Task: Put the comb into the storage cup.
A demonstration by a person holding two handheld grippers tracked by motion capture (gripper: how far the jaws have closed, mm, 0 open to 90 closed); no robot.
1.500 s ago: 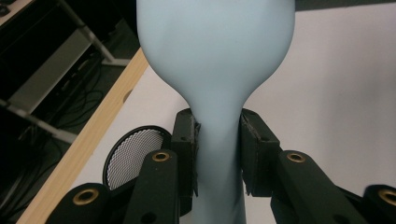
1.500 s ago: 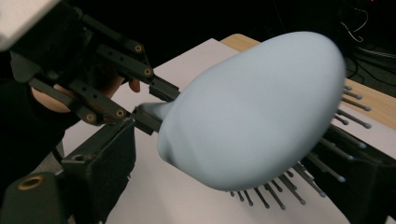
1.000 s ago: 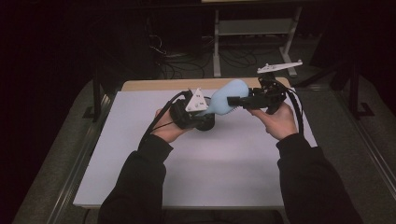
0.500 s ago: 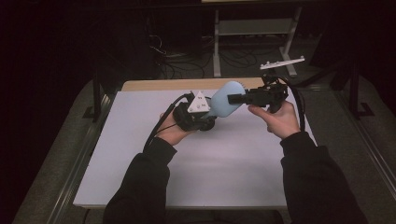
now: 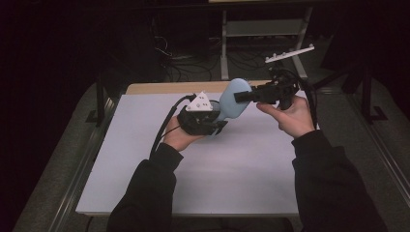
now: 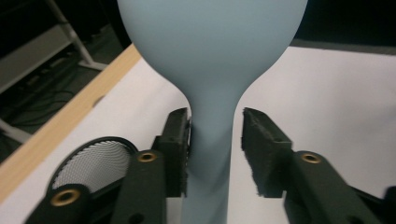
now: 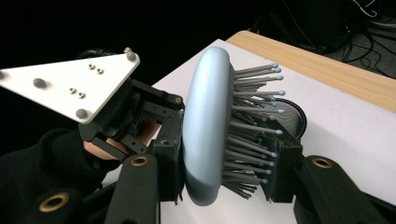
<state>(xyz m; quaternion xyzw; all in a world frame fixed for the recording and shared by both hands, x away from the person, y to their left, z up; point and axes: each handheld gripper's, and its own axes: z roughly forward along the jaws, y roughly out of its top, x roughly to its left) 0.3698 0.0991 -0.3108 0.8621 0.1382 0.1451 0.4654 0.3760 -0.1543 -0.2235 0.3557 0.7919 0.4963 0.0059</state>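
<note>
Above the far part of the white worktop (image 5: 193,188), a pale blue hairbrush (image 5: 233,99) hangs in the air between both claws, clear of the surface. The right claw (image 7: 224,163) is clamped across the brush head, one pad on the smooth back and the other pressed into the bristles (image 7: 254,121); its jaws have just been closing onto the head. The left claw (image 6: 215,149) straddles the narrow handle, one pad touching it and the other standing a little apart, so it is open around the handle rather than gripping; its jaws have just been opening. The risk, as I judge it, lies in the right claw's hold: the bristles are springy and give an uneven seat, and the rounded back is slick, so the head could twist or squirt out once the left claw lets go fully. If that happens the brush would drop onto the worktop, perhaps striking the round black mesh object (image 6: 91,163) lying just beside the left claw. Pulling the handle out askew could also snag it on the touching pad.
</note>
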